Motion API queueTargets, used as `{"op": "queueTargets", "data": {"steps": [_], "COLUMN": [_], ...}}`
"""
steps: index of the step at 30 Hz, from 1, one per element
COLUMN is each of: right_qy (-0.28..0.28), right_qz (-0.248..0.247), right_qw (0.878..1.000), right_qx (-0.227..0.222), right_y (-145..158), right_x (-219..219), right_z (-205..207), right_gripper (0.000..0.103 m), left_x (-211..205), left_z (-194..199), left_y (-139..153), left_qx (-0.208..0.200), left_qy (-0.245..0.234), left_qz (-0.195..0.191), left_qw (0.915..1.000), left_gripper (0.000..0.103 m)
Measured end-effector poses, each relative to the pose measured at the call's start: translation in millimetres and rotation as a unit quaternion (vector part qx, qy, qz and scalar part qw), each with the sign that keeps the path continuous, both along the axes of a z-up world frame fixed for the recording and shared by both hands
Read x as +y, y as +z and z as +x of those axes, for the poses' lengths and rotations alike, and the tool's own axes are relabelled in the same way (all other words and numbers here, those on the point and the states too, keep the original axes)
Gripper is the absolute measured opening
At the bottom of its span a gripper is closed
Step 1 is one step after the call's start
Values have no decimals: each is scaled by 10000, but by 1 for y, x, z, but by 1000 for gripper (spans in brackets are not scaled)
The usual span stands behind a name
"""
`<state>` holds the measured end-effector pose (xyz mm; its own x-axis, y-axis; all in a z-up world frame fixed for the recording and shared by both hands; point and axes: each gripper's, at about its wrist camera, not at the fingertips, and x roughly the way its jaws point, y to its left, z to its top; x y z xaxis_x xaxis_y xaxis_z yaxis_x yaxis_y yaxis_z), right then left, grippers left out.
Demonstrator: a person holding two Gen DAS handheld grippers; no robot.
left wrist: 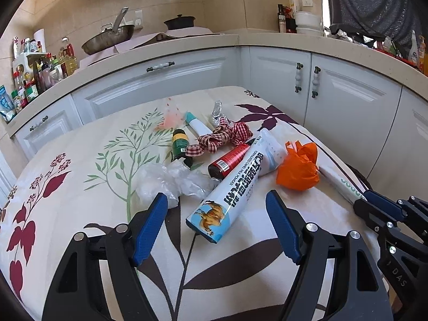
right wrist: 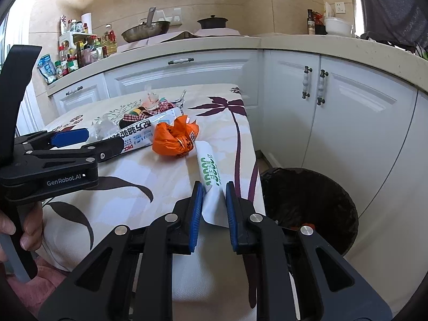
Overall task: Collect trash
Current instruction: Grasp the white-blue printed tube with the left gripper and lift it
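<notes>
A pile of trash lies on a table with a floral cloth [left wrist: 80, 182]. My right gripper [right wrist: 214, 187] is shut on the near end of a white tube with green print [right wrist: 210, 172], which rests on the table near its right edge. My left gripper [left wrist: 216, 200] stands open just above the near end of a long white and blue milk powder packet [left wrist: 235, 187], touching nothing. Around it lie crumpled clear plastic [left wrist: 165, 179], a crumpled orange bag [left wrist: 298, 169], a red tube [left wrist: 228, 160], a green bottle [left wrist: 179, 144] and a red checked ribbon [left wrist: 227, 135]. The right gripper [left wrist: 361, 200] shows at the right of the left wrist view.
A black-lined round bin [right wrist: 307, 208] stands on the floor right of the table, below white cabinets [right wrist: 347, 123]. The counter [left wrist: 187, 42] behind holds a pan, a pot and many bottles. A person's hand [right wrist: 24, 230] holds the left gripper's handle.
</notes>
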<state>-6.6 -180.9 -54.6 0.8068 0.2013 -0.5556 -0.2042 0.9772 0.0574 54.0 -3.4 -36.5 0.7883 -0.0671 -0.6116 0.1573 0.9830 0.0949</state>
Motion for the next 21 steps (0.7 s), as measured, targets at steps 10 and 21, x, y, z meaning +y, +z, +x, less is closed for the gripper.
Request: {"op": "queueTargets", "data": {"steps": [10, 21], "right_qy": [-1, -15], "right_qz": [-5, 2], "right_qw": [10000, 10000], "right_qx": [0, -14], "right_y": [0, 1], "right_x": [1, 1], "right_z": [0, 1], "right_gripper": [18, 18], "left_x": [-4, -4], "left_z": [0, -7], "left_y": [-7, -7], "left_qx": [79, -66], "left_qy": [-101, -193], "left_qz": [155, 190], "left_qw": [9998, 9996], "left_gripper": [34, 9]}}
